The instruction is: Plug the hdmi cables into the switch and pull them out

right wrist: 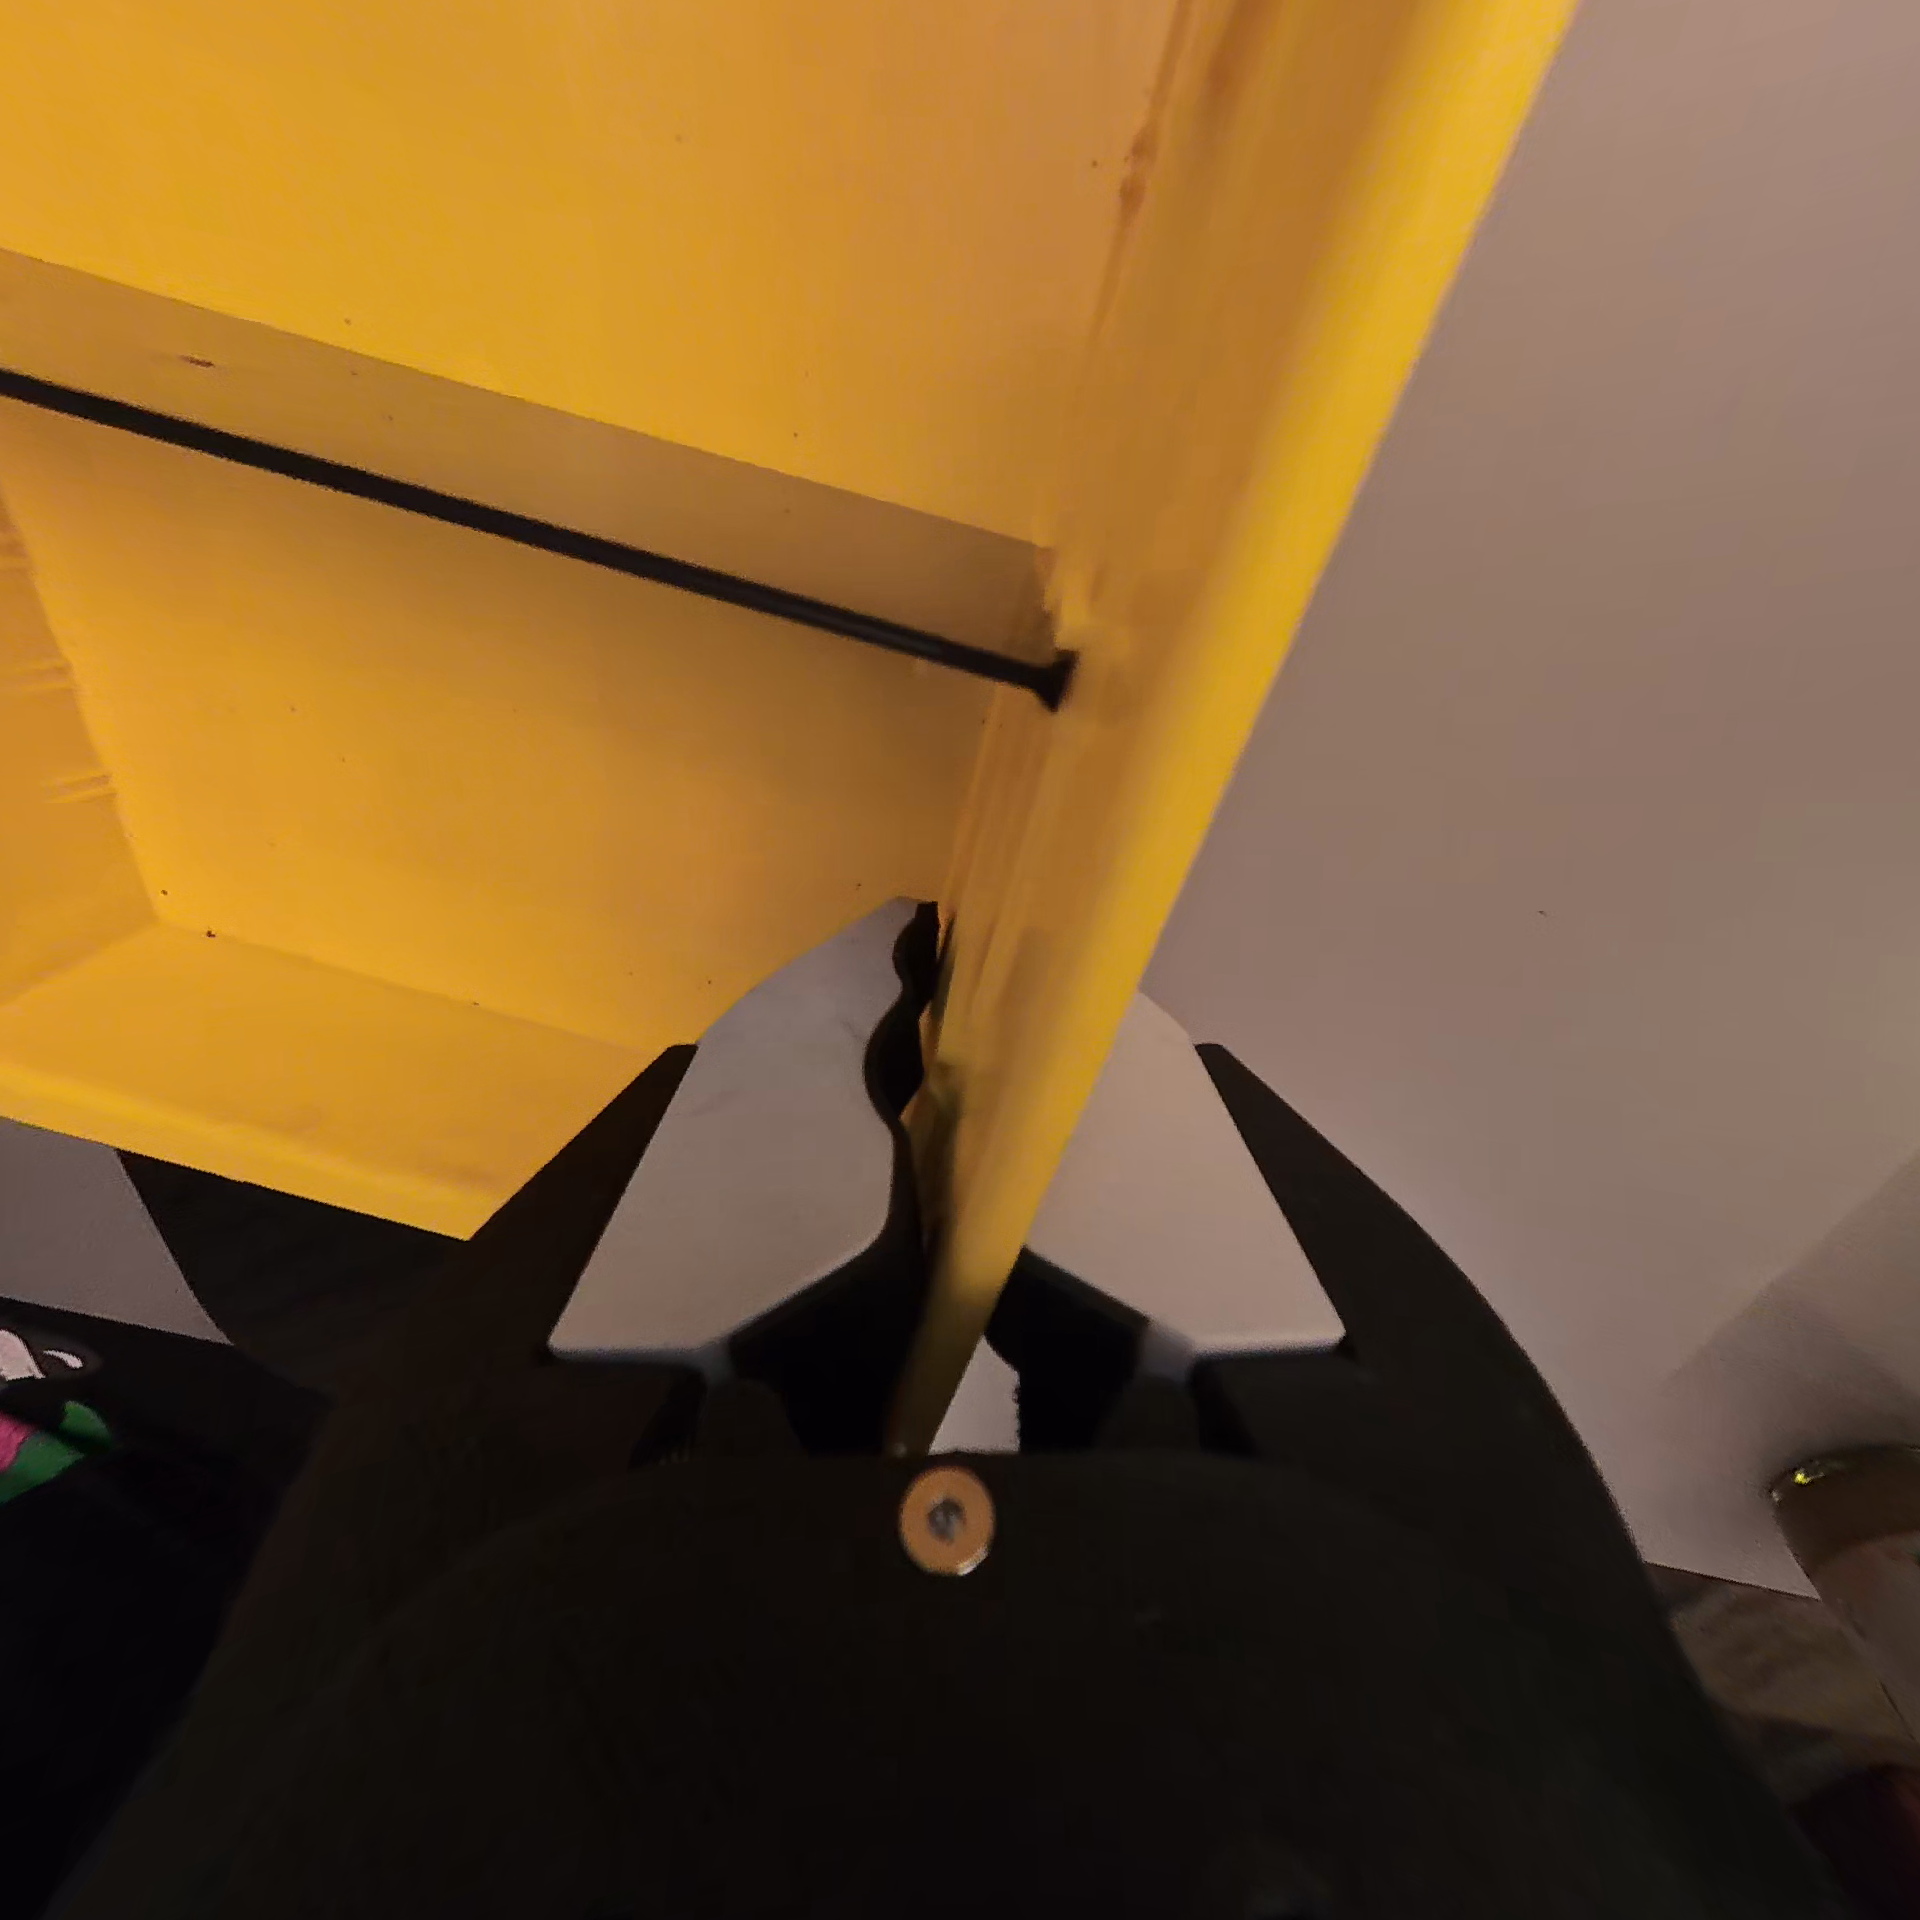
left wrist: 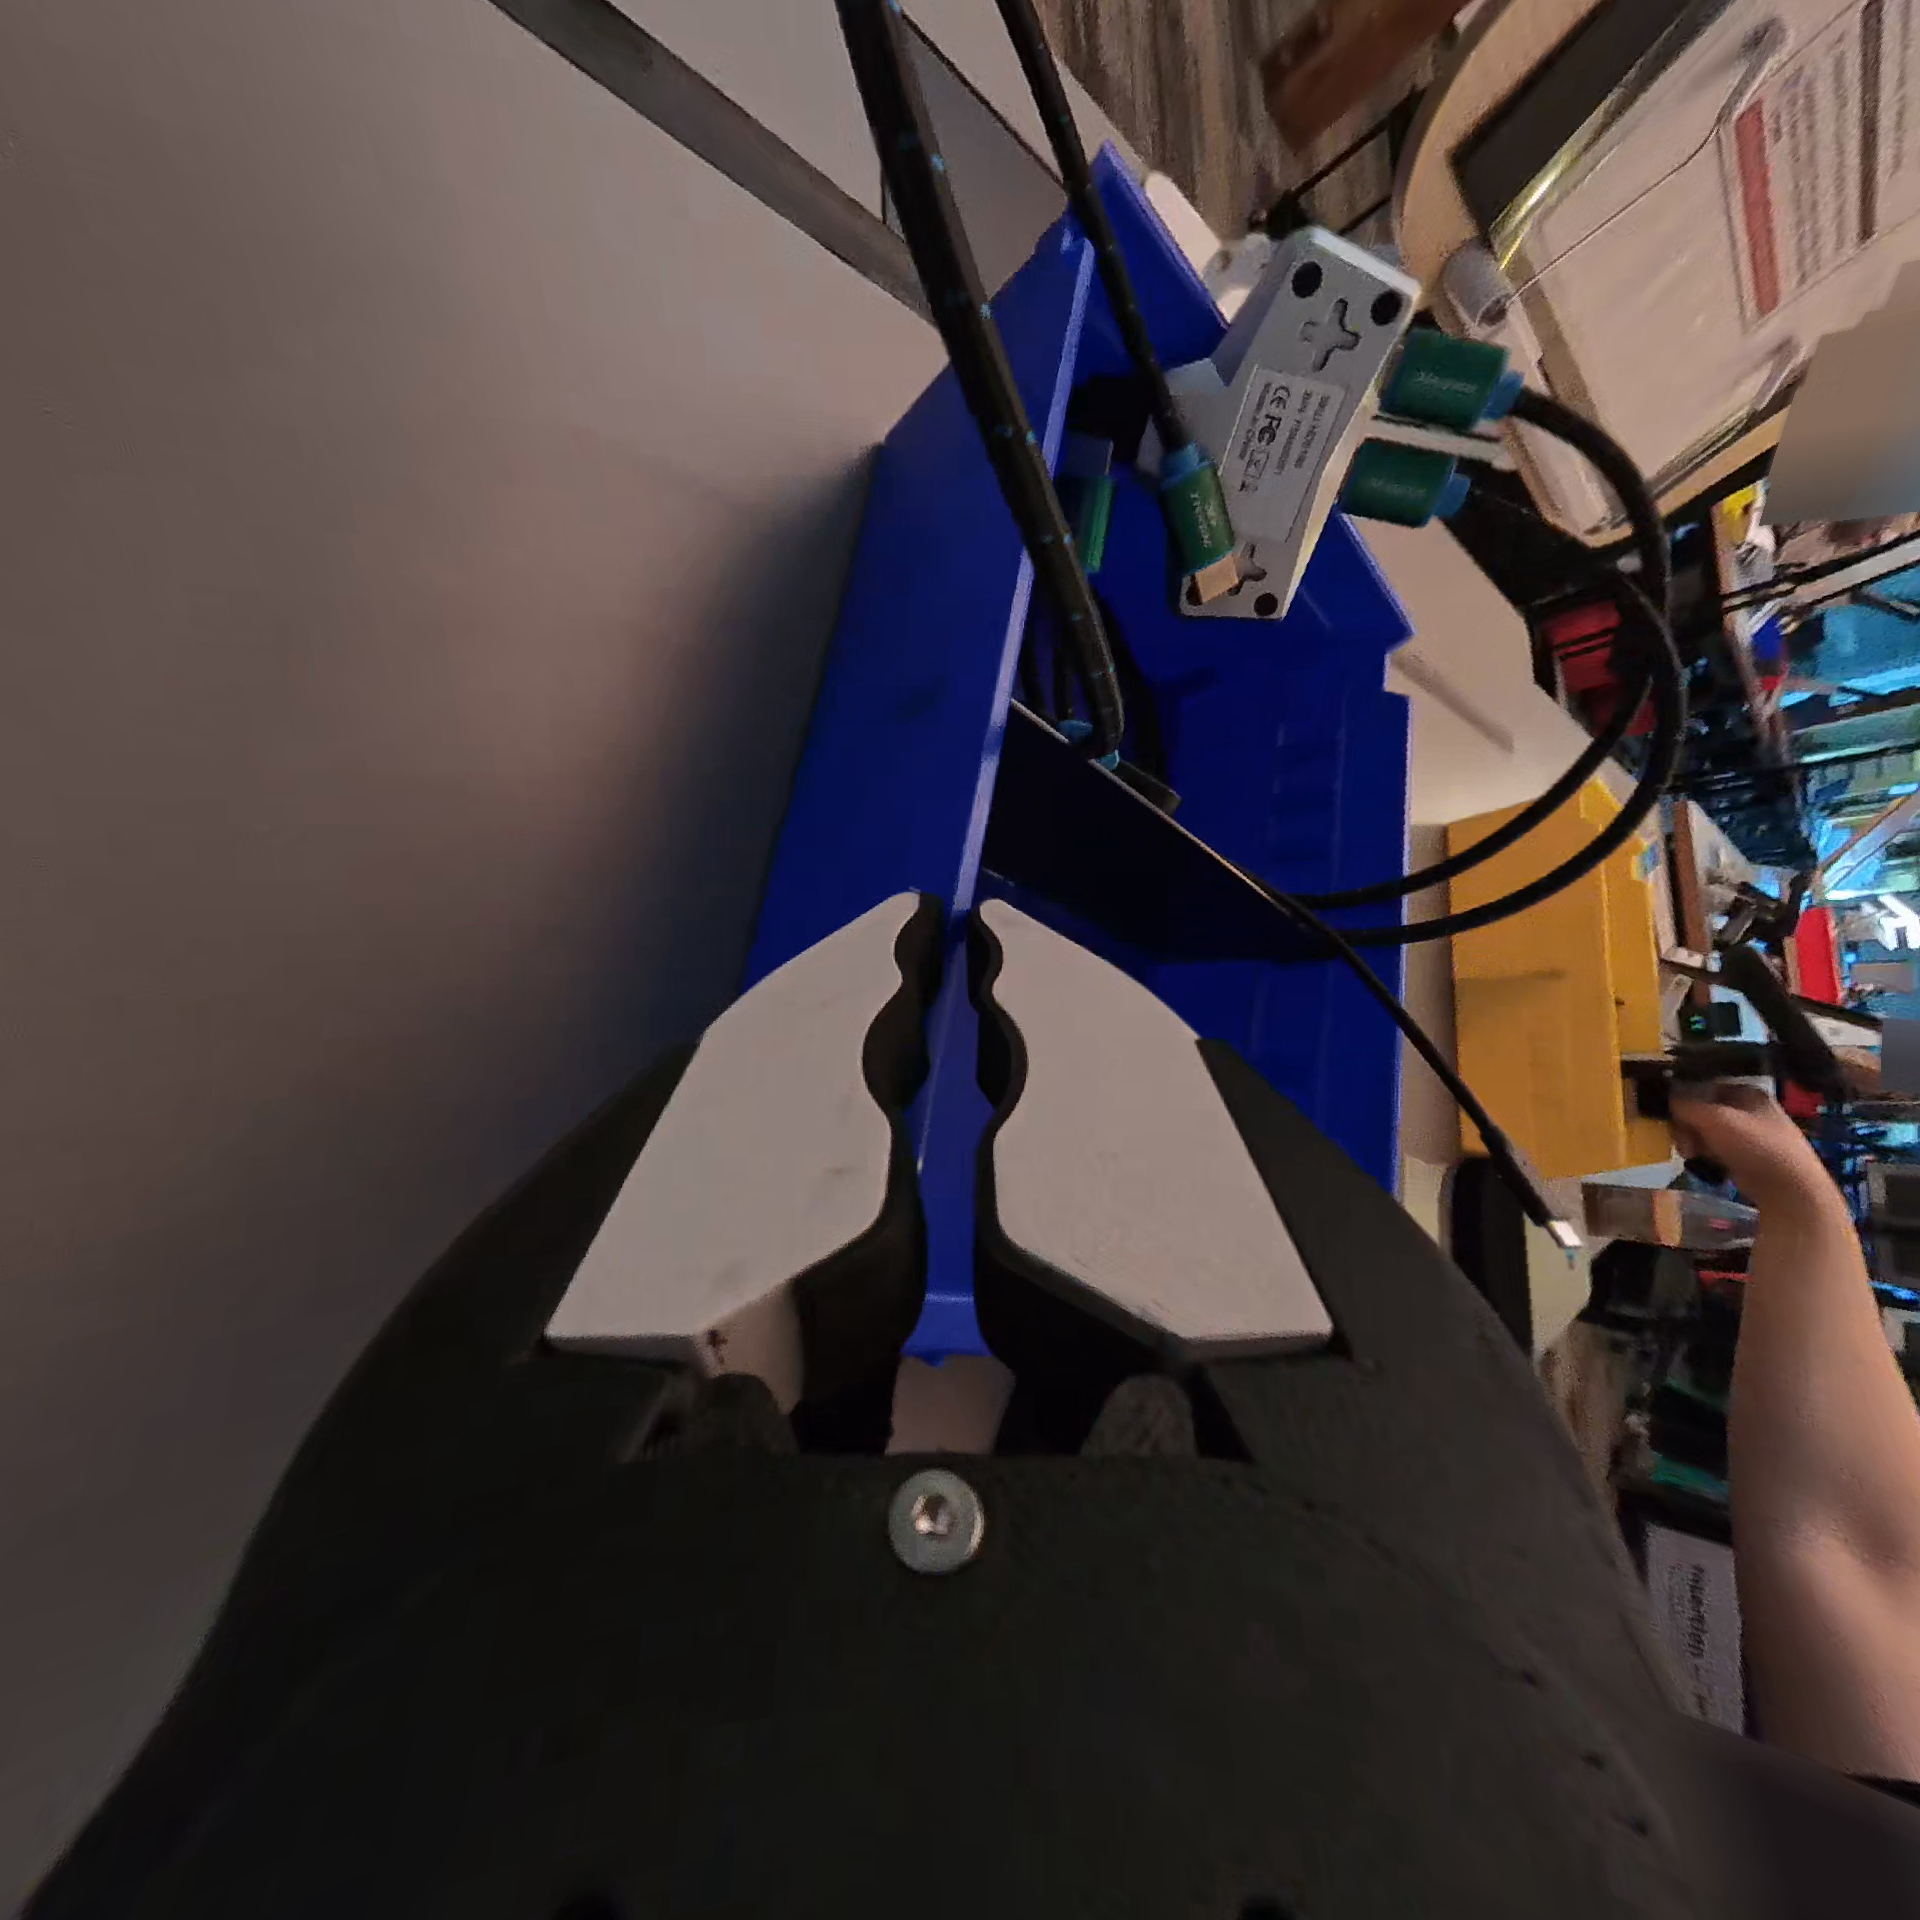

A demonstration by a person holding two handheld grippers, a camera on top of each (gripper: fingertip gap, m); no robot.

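1. The left gripper point(left wrist: 948, 925) has its jaws closed narrow on the rim of the blue bin point(left wrist: 914, 727), which fills the middle of the left wrist view.
2. The right gripper point(right wrist: 940, 925) pinches the wall of the yellow bin point(right wrist: 1226, 623) between its jaws, low centre of the right wrist view.
3. The switch point(left wrist: 1283, 416), a small white box of hard plastic, sits tilted above the blue bin at upper right, two green plugs point(left wrist: 1444, 379) in its side; a third plug point(left wrist: 1200, 520) hangs free beside it.
4. Risk: the bins are smooth, thin-walled plastic; a tilt could let a rim slip from the scalloped pads.
5. Risk: the stiff braided cables point(left wrist: 987, 343) loop across the blue bin; moving it may drag the switch or snag a loop.
6. A thin black cable point(right wrist: 520, 530) crosses the yellow bin's inside and could catch.
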